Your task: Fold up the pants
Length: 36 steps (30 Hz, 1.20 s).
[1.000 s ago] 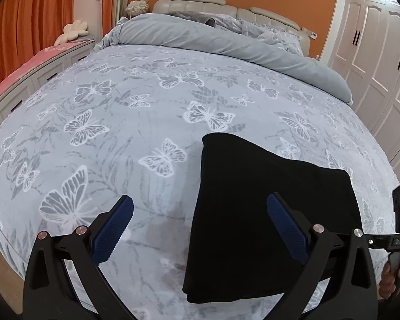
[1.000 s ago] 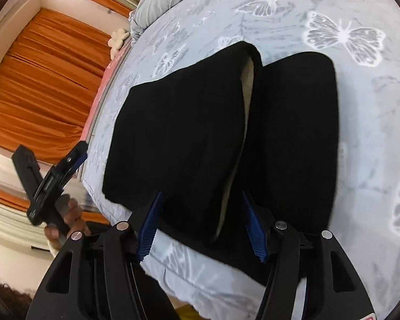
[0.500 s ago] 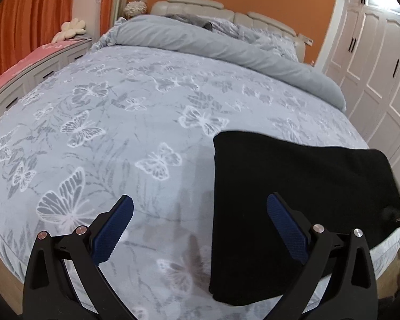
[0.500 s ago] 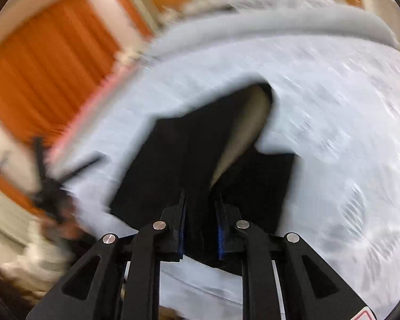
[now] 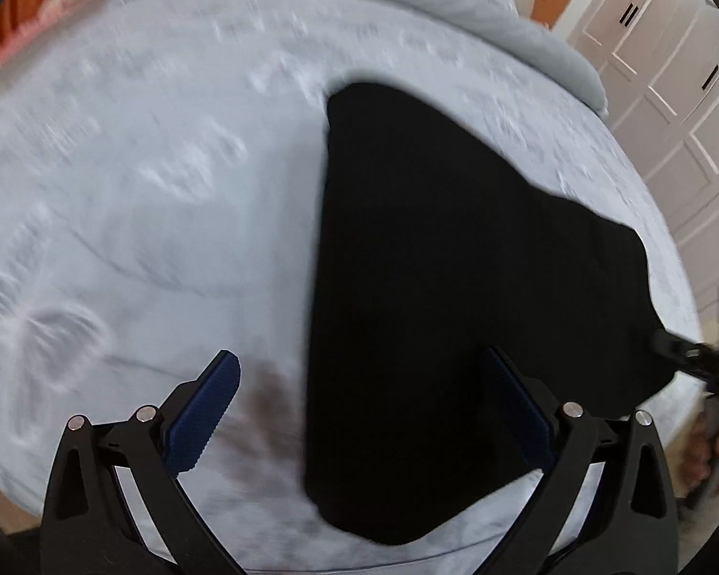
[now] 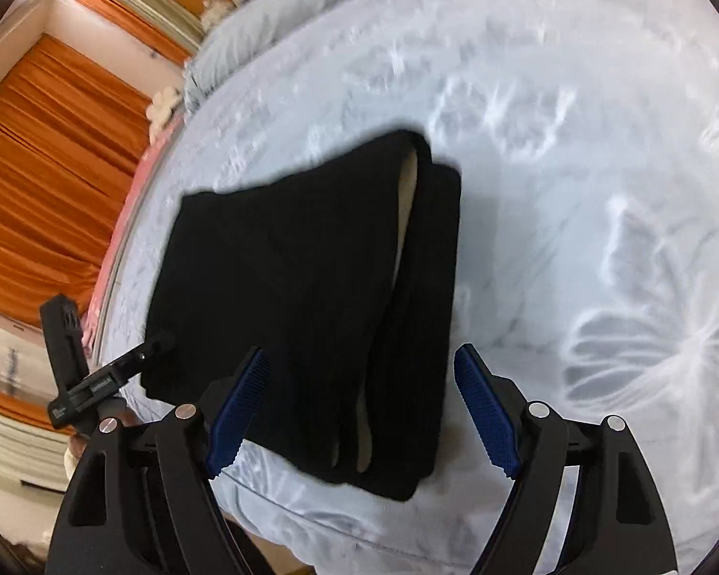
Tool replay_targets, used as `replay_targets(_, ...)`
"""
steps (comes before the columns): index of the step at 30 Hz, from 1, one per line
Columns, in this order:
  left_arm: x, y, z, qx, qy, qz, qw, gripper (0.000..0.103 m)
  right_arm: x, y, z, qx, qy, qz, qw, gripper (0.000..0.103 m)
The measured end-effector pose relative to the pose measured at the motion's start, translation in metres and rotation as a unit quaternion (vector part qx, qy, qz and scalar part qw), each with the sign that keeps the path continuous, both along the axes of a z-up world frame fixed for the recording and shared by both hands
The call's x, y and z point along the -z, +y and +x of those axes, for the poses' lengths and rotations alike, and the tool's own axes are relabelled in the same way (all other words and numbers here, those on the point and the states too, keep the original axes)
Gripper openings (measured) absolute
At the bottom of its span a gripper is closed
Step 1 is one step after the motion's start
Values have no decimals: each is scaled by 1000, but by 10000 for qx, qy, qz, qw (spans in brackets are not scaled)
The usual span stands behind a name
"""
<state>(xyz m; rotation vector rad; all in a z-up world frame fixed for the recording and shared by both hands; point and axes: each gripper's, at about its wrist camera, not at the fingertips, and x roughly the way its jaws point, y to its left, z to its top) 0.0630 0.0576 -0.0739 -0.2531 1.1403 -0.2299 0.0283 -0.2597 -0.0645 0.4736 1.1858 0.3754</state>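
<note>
Here the big bed (image 6: 575, 153) fills both views, covered by a pale blanket with butterflies on it. The black pants (image 6: 302, 278) lie on it near the front edge, already folded into a thick, flat pile. A light lining peeks out of a gap in the folds in the right wrist view.

The pants look soft and floppy, not stiff at all. They are probably light, but thick now that so many layers are stacked. Soft cloth like this will sag and slide apart if only one layer is pinched. I think the best place to take hold is a folded edge near a corner, pinching all the layers together, one corner for each gripper.

The left gripper (image 5: 364, 412) is spread wide and holds nothing; the pile's left edge lies below, between its fingers. The right gripper (image 6: 359, 412) has just been opening. Its blue pads (image 6: 235, 412) stand apart over the near end of the pile and do not press on the cloth.
</note>
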Motion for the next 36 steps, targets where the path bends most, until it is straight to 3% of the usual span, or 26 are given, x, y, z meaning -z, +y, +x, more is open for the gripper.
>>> replay_targets(1,5,1,2,31,120,-164,9998,86,10,5,3,-42,114,37,9999,76)
replay_targets(2,10,3,3,73,246,-464,9986,69,18,11,5,-64,190,74,9998,66)
replay_targets(3,10,5,3,99,272,-607,9977,58,20,16,5,-74,113,65,9999,58)
replay_targets(4,4,8,2,98,208,-634,9977,51,15,21,4,-123,10,82,9999,43)
replay_targets(6,-10,15,-5,182,37,-772,9968,36,-11,26,-4,-200,-350,57,9992,37)
replay_targets(8,-34,25,-18,352,-137,-930,9949,31,-37,32,-16,-287,-692,214,9970,36)
replay_targets(11,-54,46,-44,410,-290,-897,9947,35,-56,45,-36,-579,-884,369,9937,39)
replay_targets(13,-38,53,-50,433,-39,-773,9961,43,-26,54,-39,-662,-482,107,9966,46)
replay_targets(15,-6,54,-50,436,340,-332,9979,48,9,56,-37,-513,168,-341,9980,58)
replay_targets(16,1,56,-53,382,401,-354,9978,53,11,51,-37,-409,211,-92,9989,57)
replay_targets(17,-5,58,-56,360,306,-366,9982,53,4,47,-39,-327,159,15,9993,57)
replay_targets(19,-30,58,-64,315,-181,13,9993,52,-28,38,-48,-18,-474,-347,9983,61)
replay_targets(21,-66,53,-76,81,-1029,833,9912,73,-57,30,-50,227,-981,-363,9943,68)
replay_targets(23,-94,42,-81,11,-1623,1209,9793,85,-69,32,-39,193,-1151,-375,9925,71)
replay_targets(25,-105,24,-70,115,-1785,1436,9733,85,-69,48,-18,-28,-1127,-759,9907,71)
replay_targets(28,-94,-2,-43,94,-1813,1778,9672,85,-48,71,12,-305,-933,-1345,9860,71)
replay_targets(30,-77,-12,-25,67,-1648,1840,9690,85,-28,66,23,-400,-692,-1352,9876,64)
replay_targets(31,-66,-12,-20,32,-1509,1797,9721,85,-21,66,31,-445,-612,-1282,9889,36)
replay_targets(32,-57,-11,-17,-12,-1374,1775,9745,85,-17,69,33,-466,-611,-1263,9890,28)
replay_targets(34,-52,-12,-16,-57,-1311,1849,9740,85,-33,68,28,-393,-885,-1144,9887,21)
replay_targets(36,-53,-8,-16,-76,-1379,1882,9724,85,-60,64,16,-310,-1383,-1077,9840,20)
